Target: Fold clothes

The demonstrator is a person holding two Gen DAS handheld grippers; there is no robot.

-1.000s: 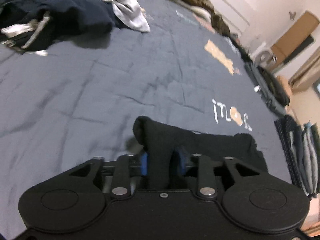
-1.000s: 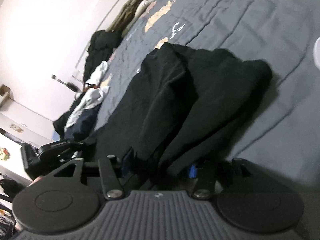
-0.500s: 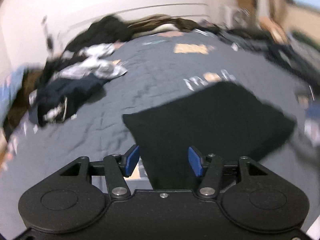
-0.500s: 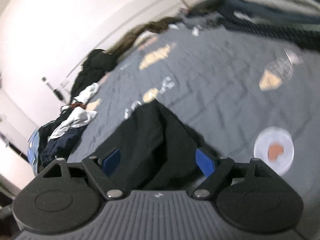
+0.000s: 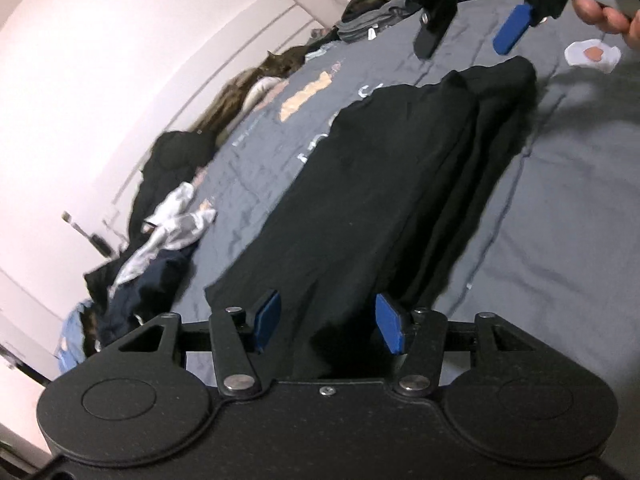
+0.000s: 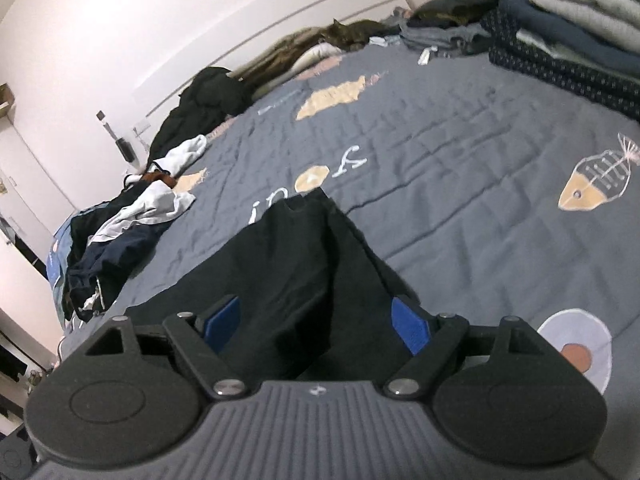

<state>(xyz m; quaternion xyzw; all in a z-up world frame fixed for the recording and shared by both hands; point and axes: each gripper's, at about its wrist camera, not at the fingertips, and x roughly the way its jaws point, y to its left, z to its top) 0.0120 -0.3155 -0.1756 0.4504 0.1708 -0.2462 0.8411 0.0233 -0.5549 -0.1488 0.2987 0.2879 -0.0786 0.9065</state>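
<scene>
Grey quilt (image 6: 460, 152) under a folded black garment (image 5: 380, 200); both tongs — left (image 5: 328, 326), right (image 6: 316, 324) — just spread apart, gripping nothing.

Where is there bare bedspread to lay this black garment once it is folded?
Most room: the grey bedspread between the black garment and the folded stack, around the fish print. A narrower strip lies between the garment and the unfolded heap. The headboard side and both edges are crowded with clothes.

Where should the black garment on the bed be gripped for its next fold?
Probably the near short edge of the black garment, one corner per gripper, coming from this side. It lies flat as a long strip running away, and the open left gripper already straddles that edge.
</scene>
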